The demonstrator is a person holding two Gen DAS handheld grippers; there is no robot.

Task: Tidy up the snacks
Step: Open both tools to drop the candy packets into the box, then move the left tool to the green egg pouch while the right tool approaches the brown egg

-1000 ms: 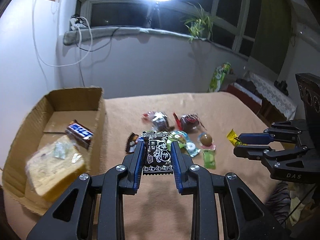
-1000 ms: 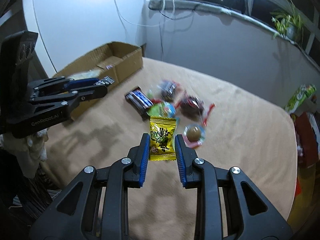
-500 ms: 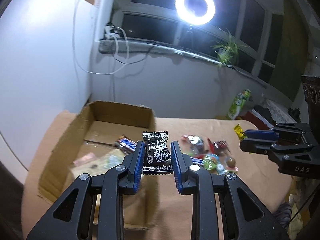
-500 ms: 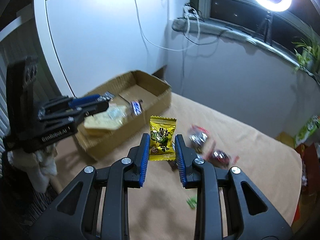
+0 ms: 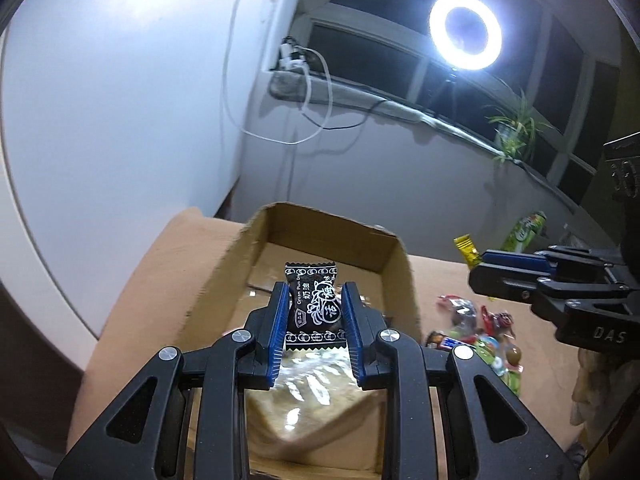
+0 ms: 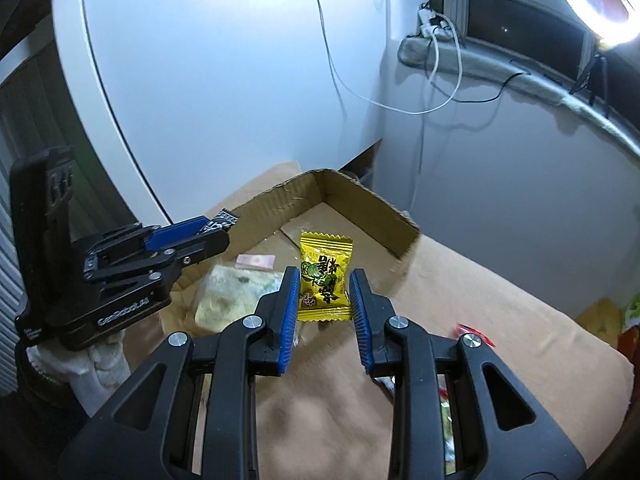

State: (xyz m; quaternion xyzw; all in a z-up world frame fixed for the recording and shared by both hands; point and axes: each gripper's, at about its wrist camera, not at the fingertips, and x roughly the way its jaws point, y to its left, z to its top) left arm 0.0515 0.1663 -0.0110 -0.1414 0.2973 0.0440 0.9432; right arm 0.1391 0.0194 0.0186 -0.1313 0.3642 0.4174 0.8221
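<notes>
A tan cloth covers the table (image 5: 448, 280). At its left end sits an open cardboard box (image 5: 394, 252), holding a pale wrapped cake (image 6: 236, 292). The left gripper (image 5: 316, 312) hangs over the box, clenched on a black candy (image 5: 314, 304). The right gripper (image 6: 325, 300), near the box's right wall, grasps a yellow candy (image 6: 325, 276). Loose snacks (image 5: 476, 332) lie right of the box.

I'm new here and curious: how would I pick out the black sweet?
Find the cardboard box by the white wall. Above it, the left tool pinches a black candy printed in white; the right tool's candy is yellow.
</notes>
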